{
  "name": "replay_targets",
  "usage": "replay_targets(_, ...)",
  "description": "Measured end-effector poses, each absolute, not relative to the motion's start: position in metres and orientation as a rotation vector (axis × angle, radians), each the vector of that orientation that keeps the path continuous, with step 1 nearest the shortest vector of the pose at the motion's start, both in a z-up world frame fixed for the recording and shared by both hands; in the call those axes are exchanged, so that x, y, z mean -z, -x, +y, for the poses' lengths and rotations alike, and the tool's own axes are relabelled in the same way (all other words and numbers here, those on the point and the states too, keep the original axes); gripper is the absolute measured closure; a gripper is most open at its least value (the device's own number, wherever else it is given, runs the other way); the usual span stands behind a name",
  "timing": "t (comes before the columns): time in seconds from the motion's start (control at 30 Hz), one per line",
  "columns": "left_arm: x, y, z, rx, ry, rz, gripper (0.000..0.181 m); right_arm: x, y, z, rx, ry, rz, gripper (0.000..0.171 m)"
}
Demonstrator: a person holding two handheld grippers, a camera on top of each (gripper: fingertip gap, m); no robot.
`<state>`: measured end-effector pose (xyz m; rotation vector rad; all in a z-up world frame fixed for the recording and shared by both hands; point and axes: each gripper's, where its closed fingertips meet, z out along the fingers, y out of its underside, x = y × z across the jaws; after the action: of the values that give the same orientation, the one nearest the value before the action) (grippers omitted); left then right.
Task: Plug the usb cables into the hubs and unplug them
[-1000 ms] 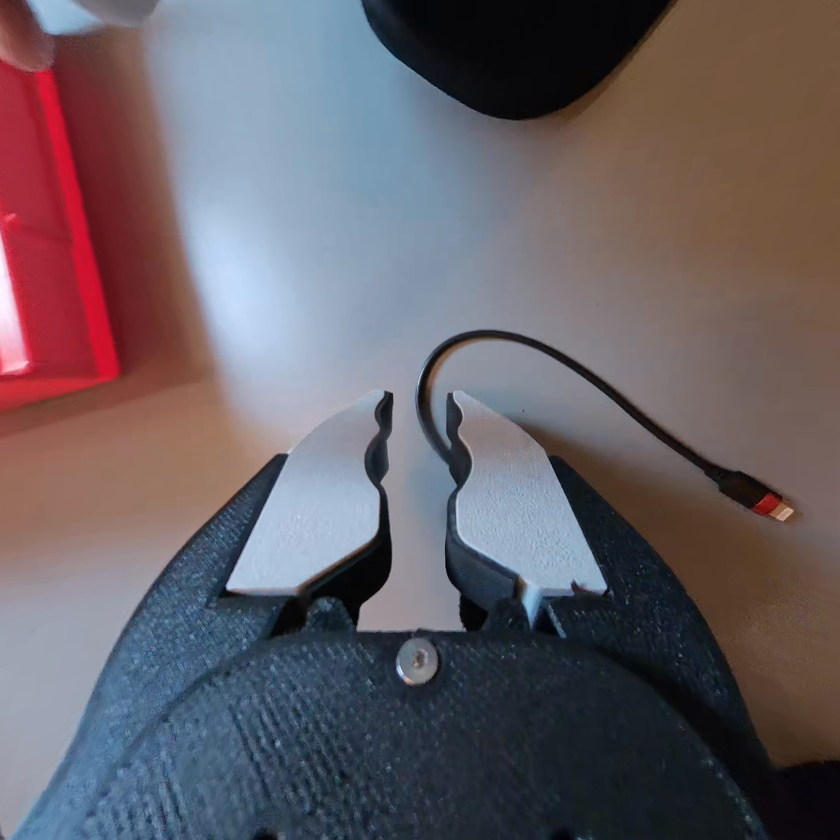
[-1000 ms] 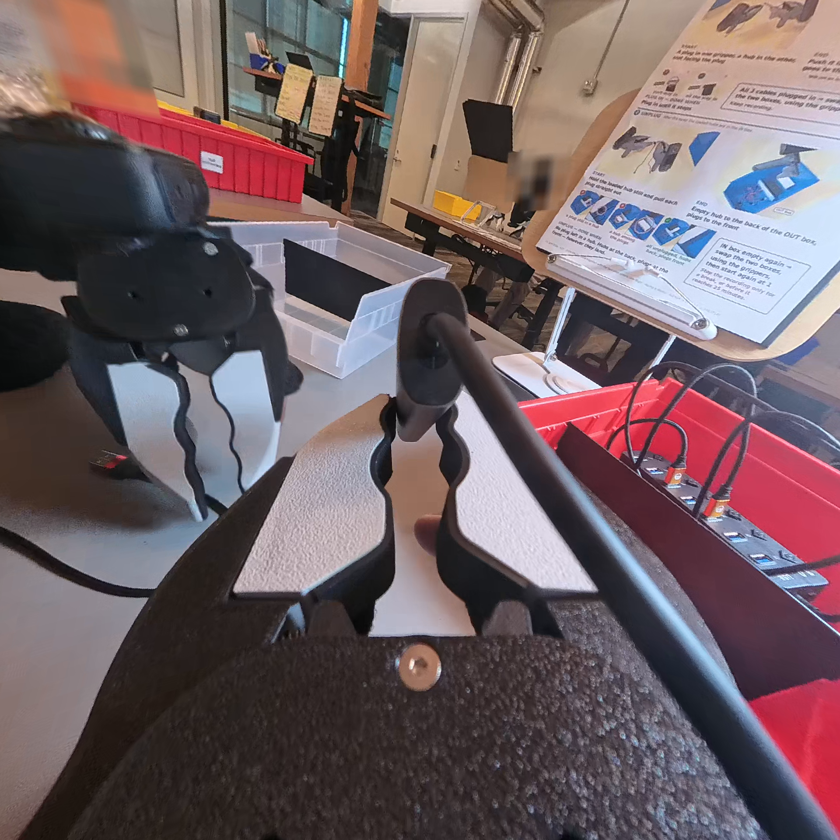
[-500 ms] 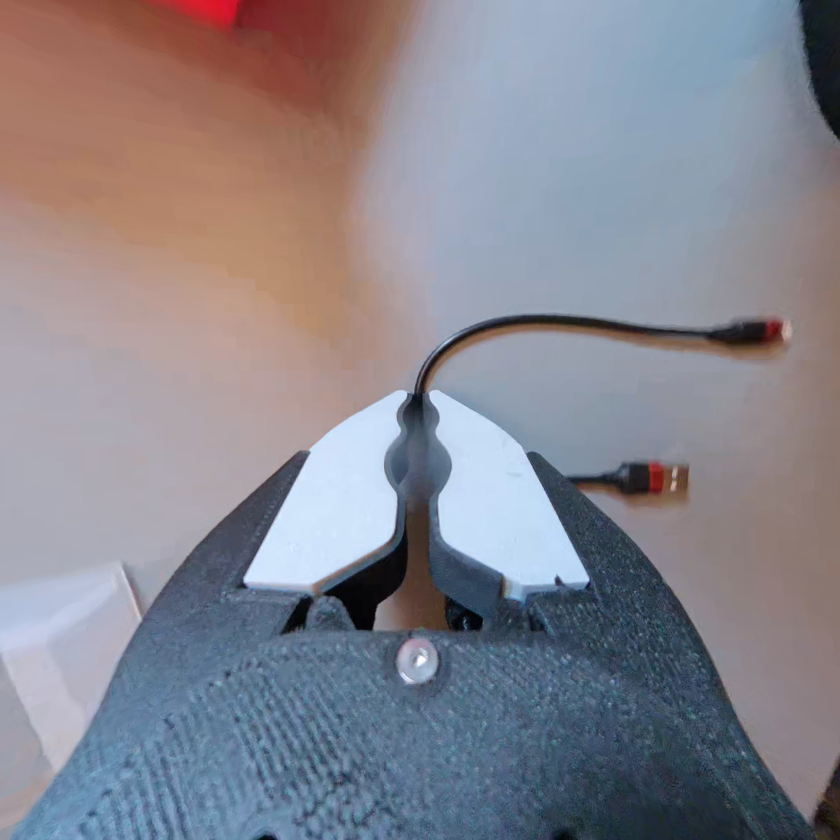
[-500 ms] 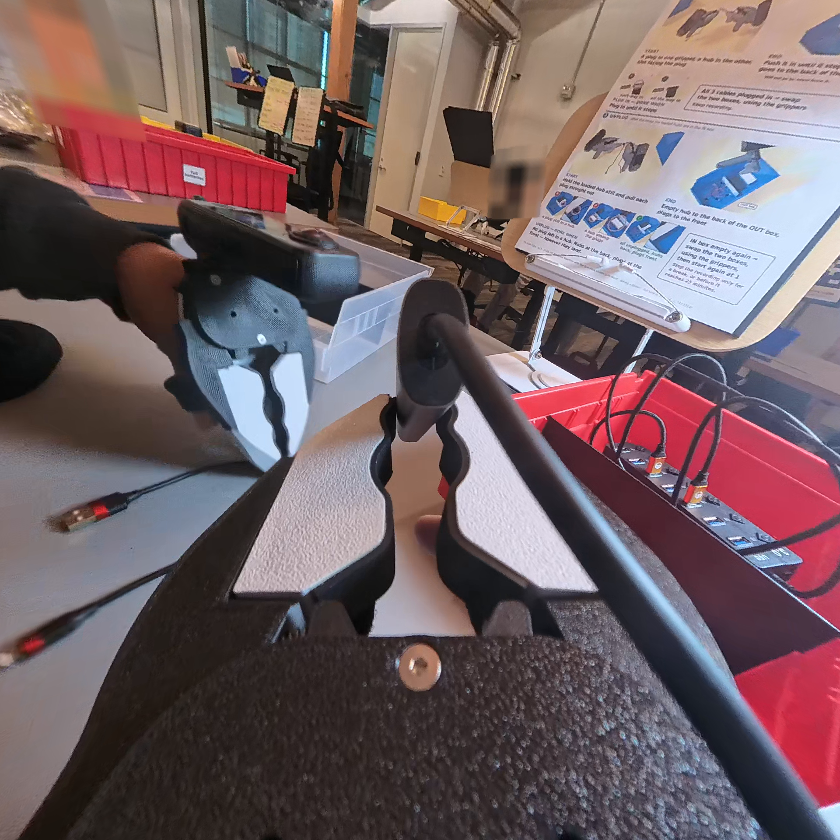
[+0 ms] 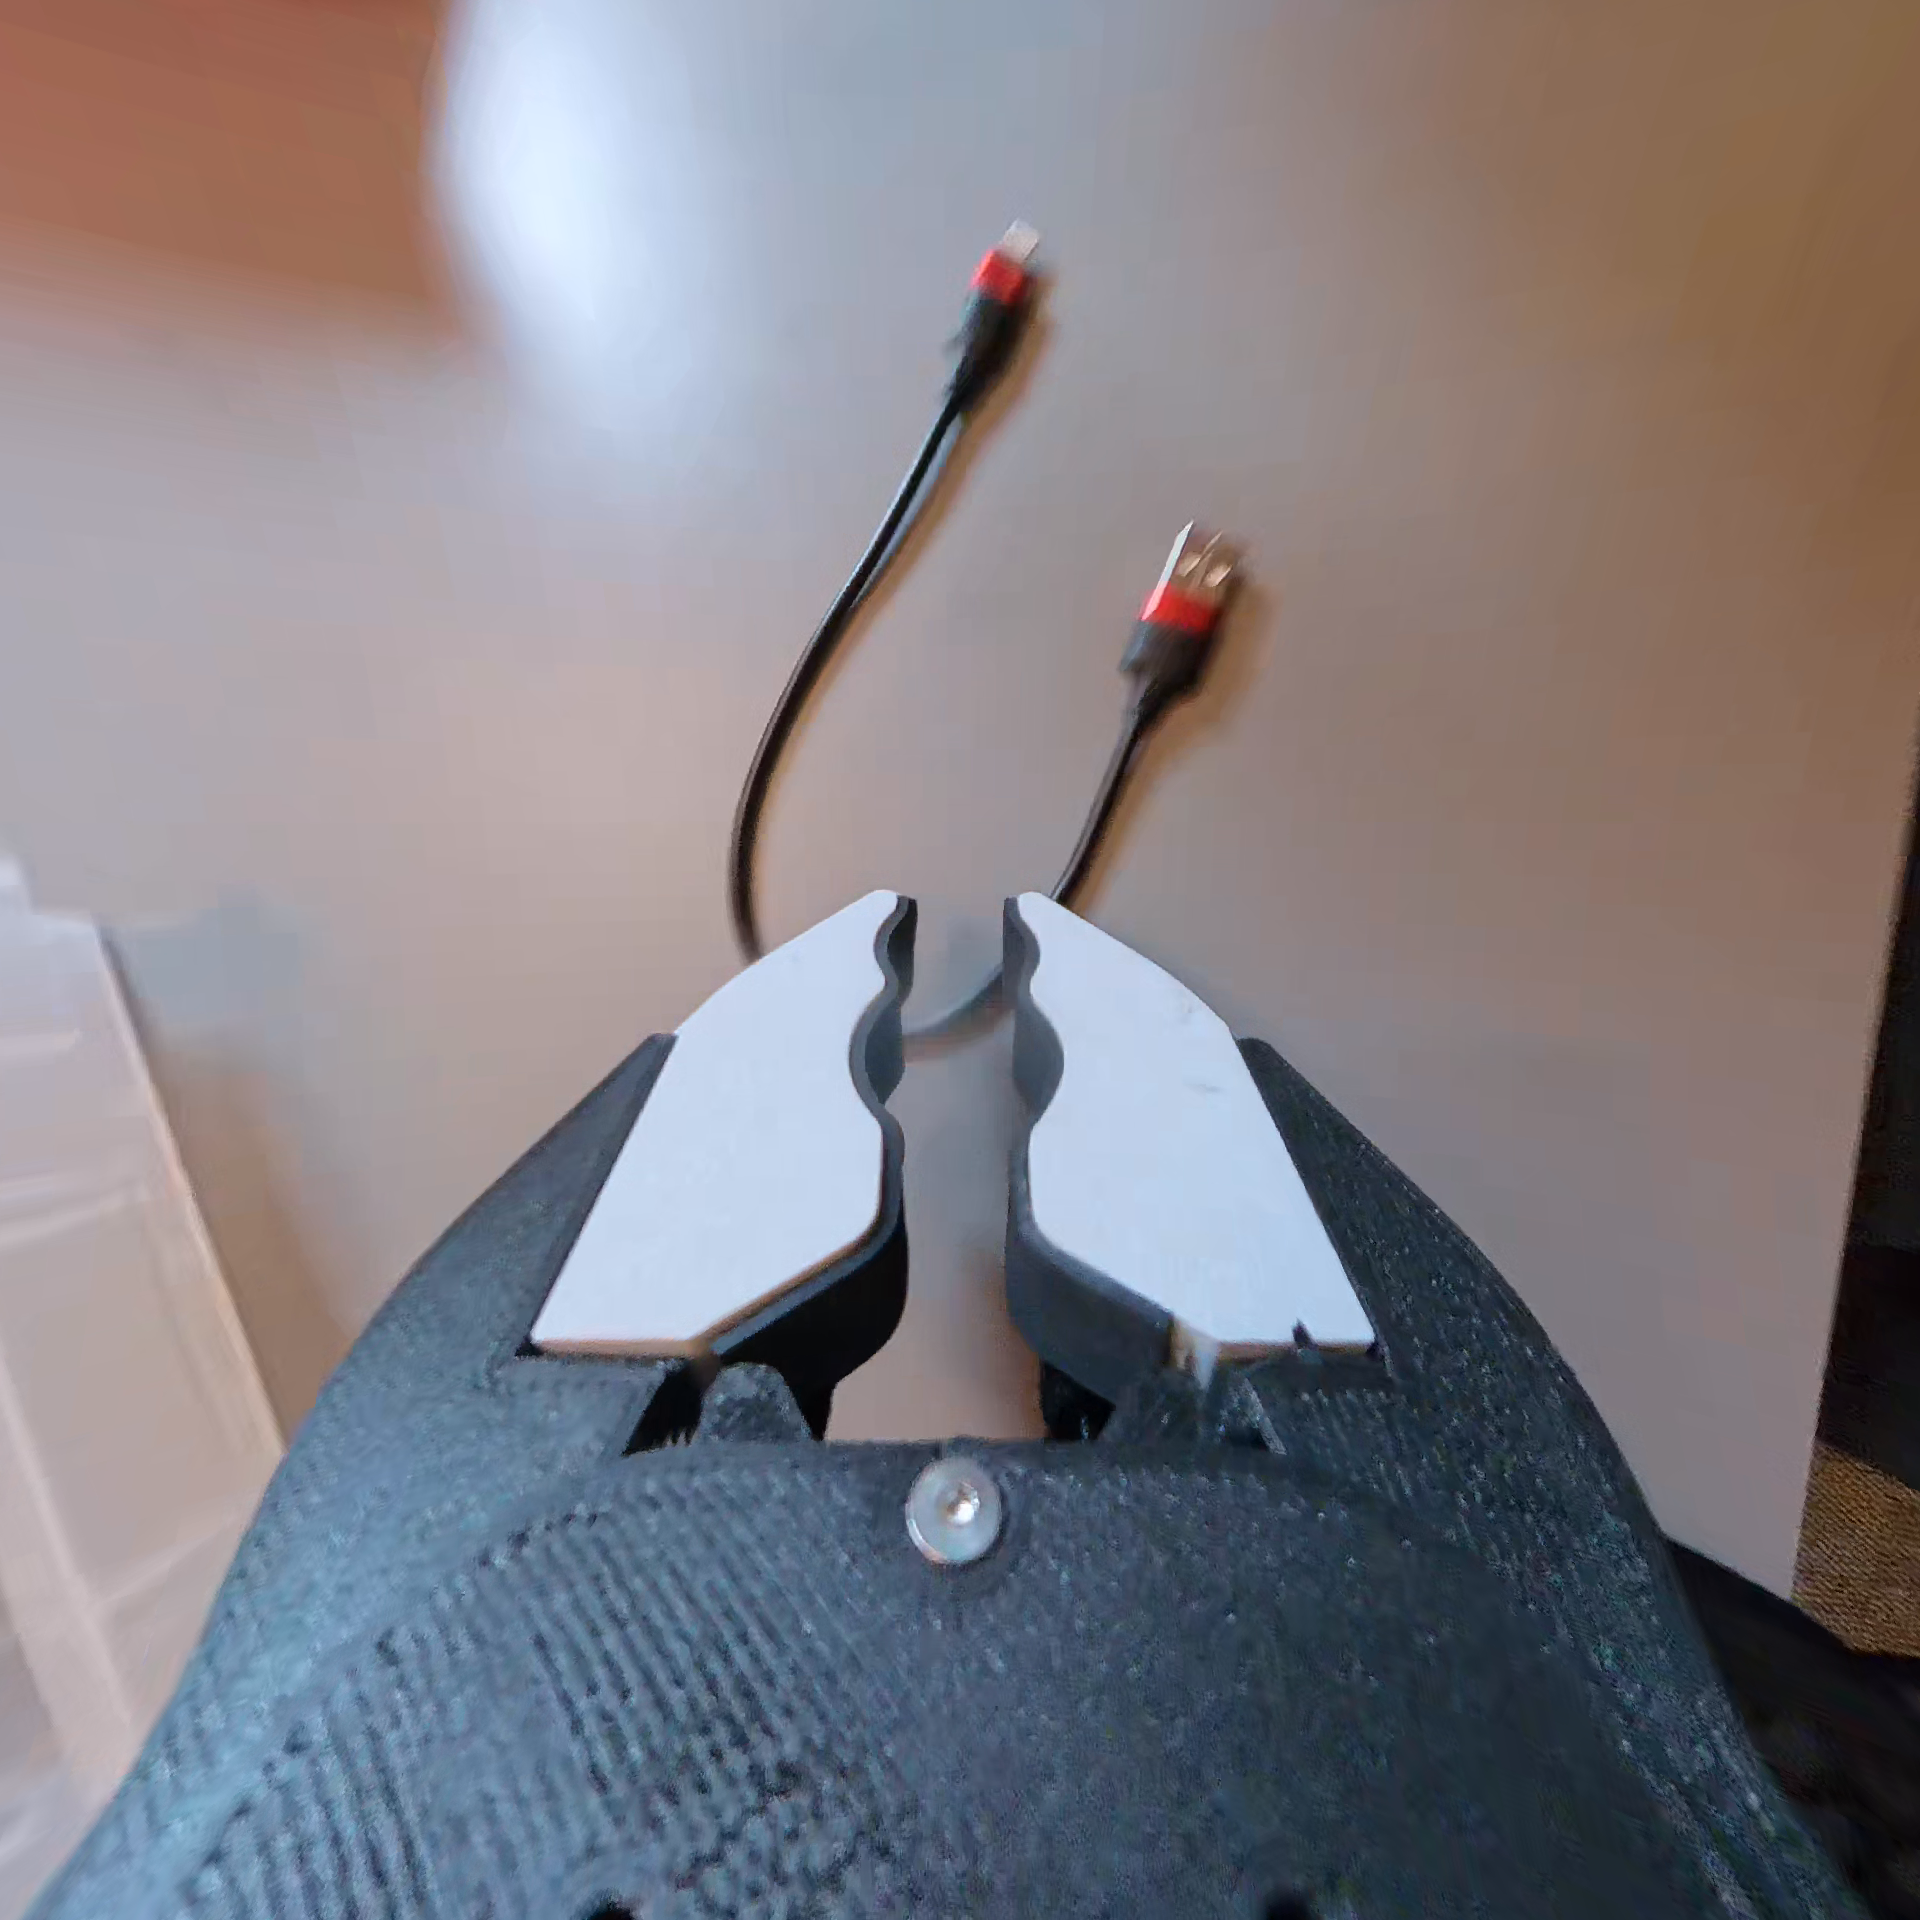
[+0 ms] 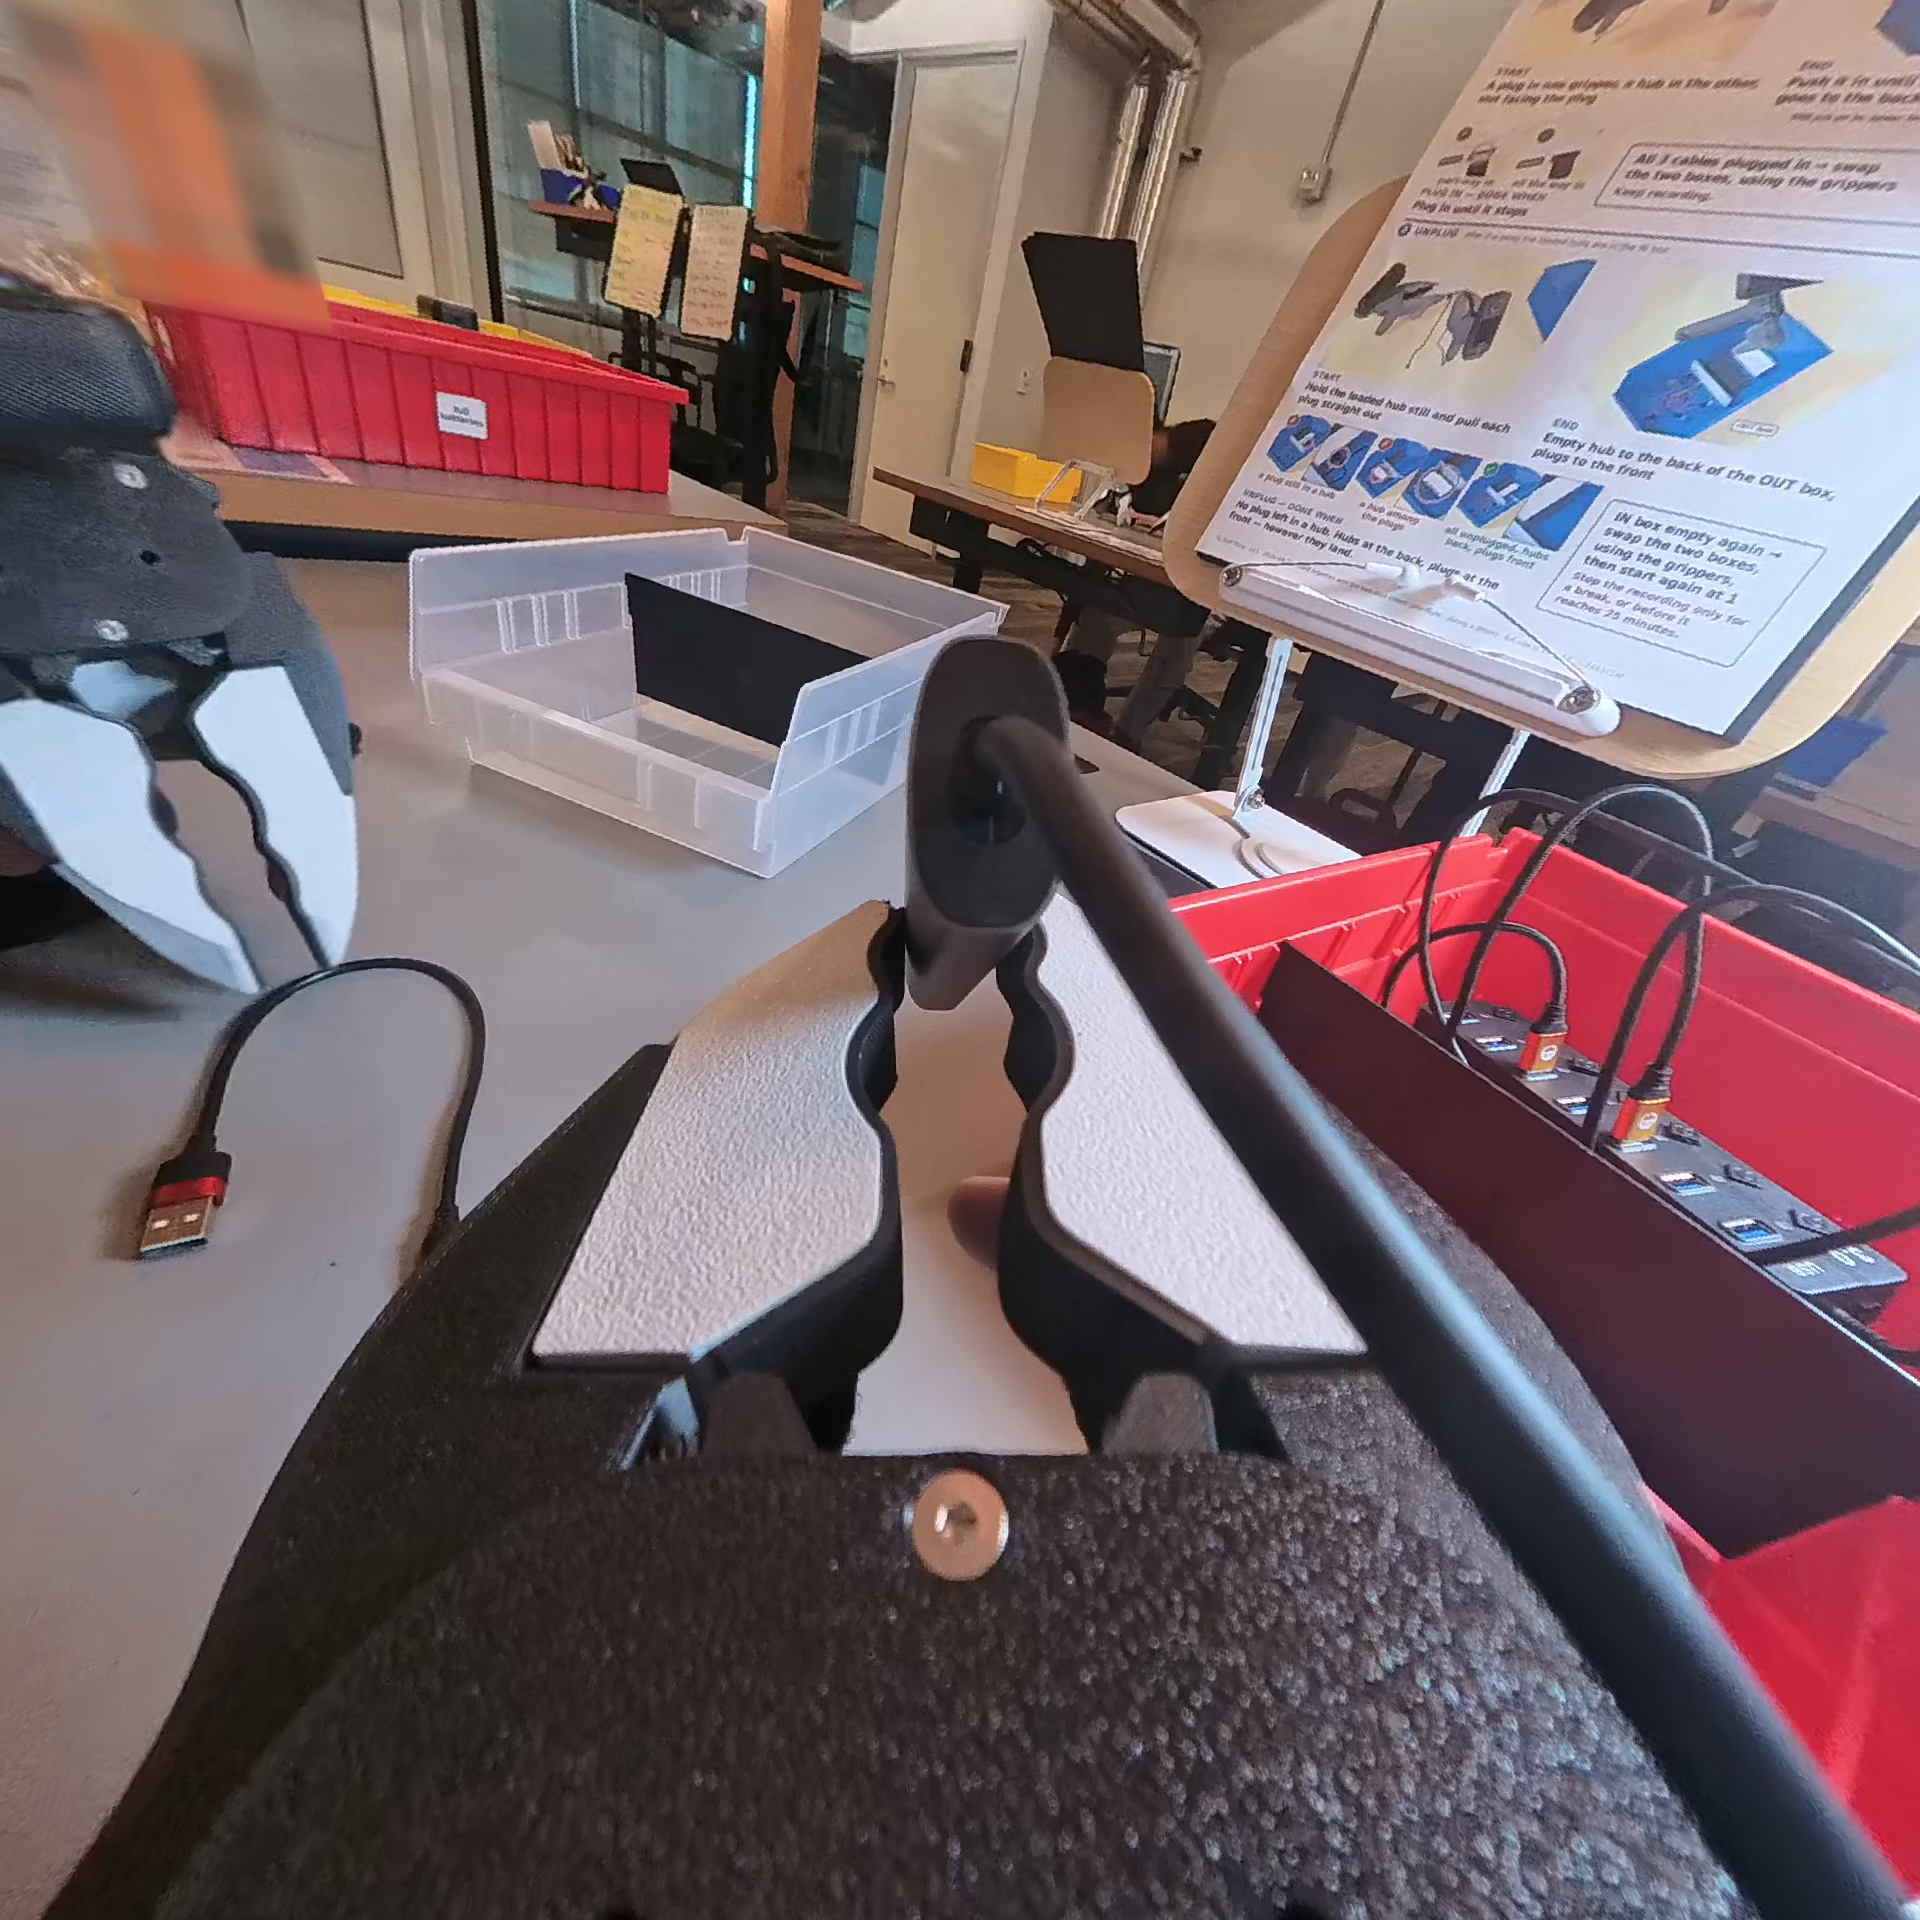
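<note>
With its jaws parted and nothing between them, my left gripper (image 5: 958, 914) hangs over the grey tabletop (image 5: 1455, 520); a loop of the black USB cable (image 5: 764, 790) lies on the table just under and ahead of the fingertips, apart from them as far as I can tell. From that loop the cable runs forward in two strands: one ends in the USB-A plug (image 5: 1184, 608), with a red collar and metal shell, and the other in a smaller plug (image 5: 1000, 281), also red-collared, farther ahead; both ends lie free on the table. In the right wrist view, my right gripper (image 6: 961, 935) is clamped on the lower end of a dark grey USB hub (image 6: 982, 821), which stands upright above the fingertips; the hub's own thick black lead (image 6: 1351, 1226) leaves its near face and slopes back past the right finger. A fingertip (image 6: 977, 1205) of the person shows in the gap behind the jaws. To the left of this view the left gripper (image 6: 244, 935) hovers over the cable (image 6: 457, 1039), whose USB-A plug (image 6: 182, 1210) rests on the table. Farther out stand a clear plastic bin (image 6: 582, 727) with a black divider, a red bin (image 6: 1818, 1081) on the right holding a long hub with cables plugged in, and an instruction board (image 6: 1621, 416) on a stand.
</note>
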<state>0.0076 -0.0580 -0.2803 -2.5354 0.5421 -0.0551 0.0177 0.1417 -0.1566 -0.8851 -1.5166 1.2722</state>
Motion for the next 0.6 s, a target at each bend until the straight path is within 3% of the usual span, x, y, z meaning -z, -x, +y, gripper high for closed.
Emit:
replay_targets(0.03,0.279,-0.016,-0.053,0.095,2.51,0.571,0.164,0.157,-0.018,0.142,-1.272,0.886,-1.515,0.154)
replay_targets(0.27,0.291,-0.053,-0.034,0.264,2.481,0.782,0.151,0.157,-0.019,0.141,-1.261,0.877,-1.528,0.155)
replay_targets(0.4,0.297,-0.056,-0.034,0.242,2.505,0.855,0.159,0.156,-0.02,0.14,-1.258,0.862,-1.532,0.154)
replay_targets(0.47,0.297,-0.055,-0.032,0.214,2.5,0.846,0.172,0.154,-0.021,0.139,-1.266,0.85,-1.531,0.154)
replay_targets(0.6,0.296,-0.044,-0.023,0.128,2.511,0.713,0.175,0.147,-0.029,0.129,-1.345,0.761,-1.532,0.154)
